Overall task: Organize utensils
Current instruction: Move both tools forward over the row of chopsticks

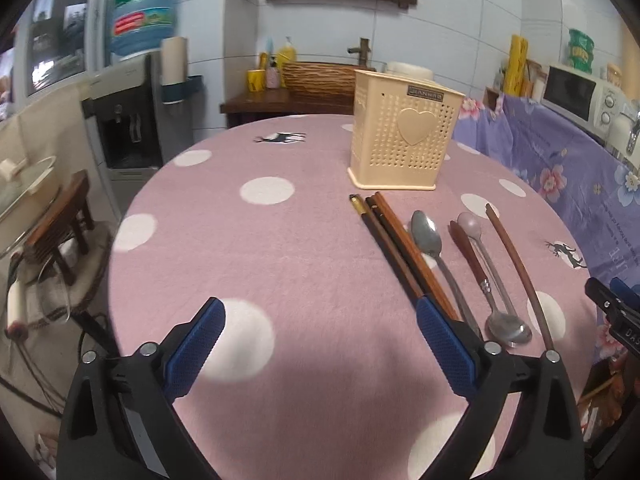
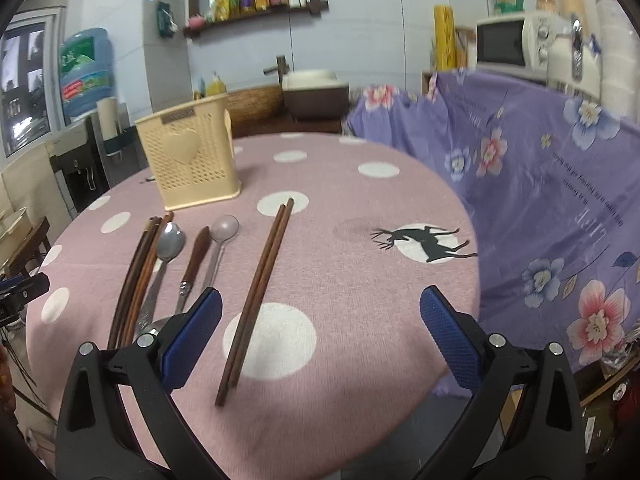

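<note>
Blue-padded fingers of the left gripper (image 1: 320,344) are being held wide apart above the pink dotted tablecloth (image 1: 248,248), with nothing being gripped between them. The right gripper (image 2: 322,334) is likewise being held spread open and empty, and a pair of brown chopsticks (image 2: 260,292) is being framed between its fingers, lying flat on the cloth.

The cream utensil holder (image 1: 404,140), perforated and marked with a heart, is being taken as the landmark; it is standing upright on the cloth. In front of it, toward the grippers, the utensils are being shown laid out in a row: a bundle of dark chopsticks (image 1: 396,252), a metal spoon (image 1: 427,236), a brown-handled spoon (image 1: 472,258) and a pale pink spoon (image 1: 471,226). Right of the holder, a purple floral cloth (image 2: 540,184) is being seen draped.
</note>
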`<action>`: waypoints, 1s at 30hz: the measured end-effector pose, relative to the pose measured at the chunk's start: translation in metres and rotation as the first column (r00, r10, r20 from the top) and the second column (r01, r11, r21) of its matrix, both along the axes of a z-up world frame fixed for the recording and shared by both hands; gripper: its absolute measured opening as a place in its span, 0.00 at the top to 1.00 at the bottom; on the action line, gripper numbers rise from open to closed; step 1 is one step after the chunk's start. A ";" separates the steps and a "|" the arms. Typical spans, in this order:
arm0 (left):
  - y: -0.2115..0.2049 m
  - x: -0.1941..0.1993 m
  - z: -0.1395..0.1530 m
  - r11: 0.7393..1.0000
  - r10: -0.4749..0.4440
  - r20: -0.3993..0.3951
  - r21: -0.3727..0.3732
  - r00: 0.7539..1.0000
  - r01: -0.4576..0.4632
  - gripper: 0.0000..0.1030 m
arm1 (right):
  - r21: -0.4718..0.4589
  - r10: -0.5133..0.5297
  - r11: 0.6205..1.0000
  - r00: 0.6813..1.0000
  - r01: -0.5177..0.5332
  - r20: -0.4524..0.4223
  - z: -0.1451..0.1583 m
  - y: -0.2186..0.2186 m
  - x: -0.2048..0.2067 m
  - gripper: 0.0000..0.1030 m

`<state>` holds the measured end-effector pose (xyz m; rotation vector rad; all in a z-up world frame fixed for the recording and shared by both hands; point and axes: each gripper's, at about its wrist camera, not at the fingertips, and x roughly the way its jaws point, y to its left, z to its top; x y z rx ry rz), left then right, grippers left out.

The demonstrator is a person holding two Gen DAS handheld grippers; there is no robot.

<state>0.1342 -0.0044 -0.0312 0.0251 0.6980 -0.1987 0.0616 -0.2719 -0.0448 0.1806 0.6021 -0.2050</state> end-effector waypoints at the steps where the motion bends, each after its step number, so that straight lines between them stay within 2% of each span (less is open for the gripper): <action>1: -0.005 0.007 0.000 1.000 -0.006 -0.004 0.017 1.000 0.006 0.12 | 0.004 0.008 1.000 1.000 -0.008 -0.020 -0.002 -0.002 0.010 0.05; 7: -0.045 0.050 -0.014 0.989 -0.053 -0.074 0.134 0.996 0.063 0.19 | 0.017 0.031 0.999 0.989 -0.029 -0.145 -0.015 -0.009 0.070 0.05; 14: -0.055 0.069 -0.027 0.986 -0.038 -0.120 0.159 0.992 0.057 0.19 | -0.001 0.026 1.000 0.970 -0.027 -0.241 -0.032 -0.007 0.108 0.05; 16: -0.056 0.076 -0.032 0.984 -0.023 -0.143 0.172 0.990 0.048 0.19 | -0.004 0.045 0.999 0.956 -0.048 -0.291 -0.037 -0.003 0.116 0.05; 20: -0.046 0.082 -0.033 0.986 -0.021 -0.171 0.157 0.985 0.048 0.18 | -0.046 -0.002 0.999 0.954 -0.012 -0.301 -0.037 -0.013 0.114 0.05; 21: -0.040 0.083 -0.031 0.984 -0.007 -0.172 0.175 0.985 0.037 0.18 | -0.033 -0.012 0.999 0.952 0.002 -0.306 -0.035 -0.022 0.112 0.05; 23: -0.031 0.083 -0.028 0.983 0.002 -0.176 0.180 0.984 0.030 0.18 | 0.060 0.016 0.998 0.959 0.001 -0.284 -0.030 -0.037 0.108 0.05; 25: -0.017 0.086 -0.025 0.991 0.002 -0.205 0.131 0.979 0.025 0.19 | 0.113 0.018 0.993 0.959 0.015 -0.284 -0.026 -0.046 0.108 0.05; 27: -0.009 0.088 -0.021 0.995 0.013 -0.209 0.101 0.978 0.008 0.19 | 0.102 0.022 0.995 0.960 0.007 -0.279 -0.023 -0.046 0.111 0.05; 30: -0.005 0.097 -0.021 0.991 0.054 -0.204 0.132 0.978 -0.027 0.19 | 0.054 0.003 0.998 0.958 0.013 -0.288 -0.022 -0.045 0.119 0.07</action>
